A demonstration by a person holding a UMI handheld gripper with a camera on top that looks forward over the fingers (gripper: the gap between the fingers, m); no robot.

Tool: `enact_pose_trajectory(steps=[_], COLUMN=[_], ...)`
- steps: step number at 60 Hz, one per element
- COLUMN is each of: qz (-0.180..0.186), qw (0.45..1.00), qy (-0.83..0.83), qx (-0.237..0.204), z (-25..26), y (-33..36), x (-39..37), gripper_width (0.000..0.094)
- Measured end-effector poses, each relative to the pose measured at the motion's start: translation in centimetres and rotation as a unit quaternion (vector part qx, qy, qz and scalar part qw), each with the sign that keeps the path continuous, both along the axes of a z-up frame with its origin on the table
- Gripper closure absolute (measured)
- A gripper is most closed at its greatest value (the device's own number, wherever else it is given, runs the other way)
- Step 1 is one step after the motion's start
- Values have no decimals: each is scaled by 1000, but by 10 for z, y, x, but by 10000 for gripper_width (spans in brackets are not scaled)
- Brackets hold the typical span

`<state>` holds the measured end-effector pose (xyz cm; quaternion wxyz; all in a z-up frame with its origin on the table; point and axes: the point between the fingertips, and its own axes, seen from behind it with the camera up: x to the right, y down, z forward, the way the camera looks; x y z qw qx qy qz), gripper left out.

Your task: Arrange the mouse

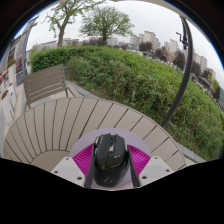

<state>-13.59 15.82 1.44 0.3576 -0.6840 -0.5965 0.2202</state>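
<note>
Black mouse (110, 155) sits right between the fingers of my hand-held gripper (110, 163), magenta pads (82, 158) showing on either side of it. Fingers look closed in on its flanks, so I read it as gripped, though pad contact on the right side is partly hidden by the body. Long axis runs straight ahead along the fingers, nose pointing away from me towards the slatted wooden counter (70, 120) curving beyond. The mouse appears to be held above the slats rather than resting on them. Hedge (150, 80) lies well beyond. My judgement: next move is straight forward and down onto the slats, no rotation needed.
</note>
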Motion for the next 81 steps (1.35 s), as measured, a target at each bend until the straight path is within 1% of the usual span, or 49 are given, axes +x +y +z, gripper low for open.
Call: enact_pose_trajectory(steps=[3,6,8,11,16,20,25,34,43,51,57,60,64,71,78,81], qz=[1,6,7,-1,-16,-14,-11,-10,-12,-4,-1,-1,-9,-9,-14,-15], qw=[1000,999,999,999,1000,1000,1000,999,999,998,998,998,998,999,998,998], qy=[-15,-25,-8,-15,-14,-10,-9,-14,-16,-23,-21,-21,-26,-15,-14,-11], qx=[-4,-19,-32,-35,-21,-13,-15,-40,-49,-60,-61,-66,-53,-39,-54,-53], z=[-17,-33,-29,-30,-13,16,60,132,176,188,191,189,187,193,191,193], y=[8,13,14,17,25,21,3,-40,-77,-104,-114,-116,-111,-109,-115,-117], x=[-1,2,-2,-1,6,23,60,158,253,319,351,360,375,388,399,402], gripper_width=[384,340,310,261,120,86,84,86,88,85,84,85,83,84,86,86])
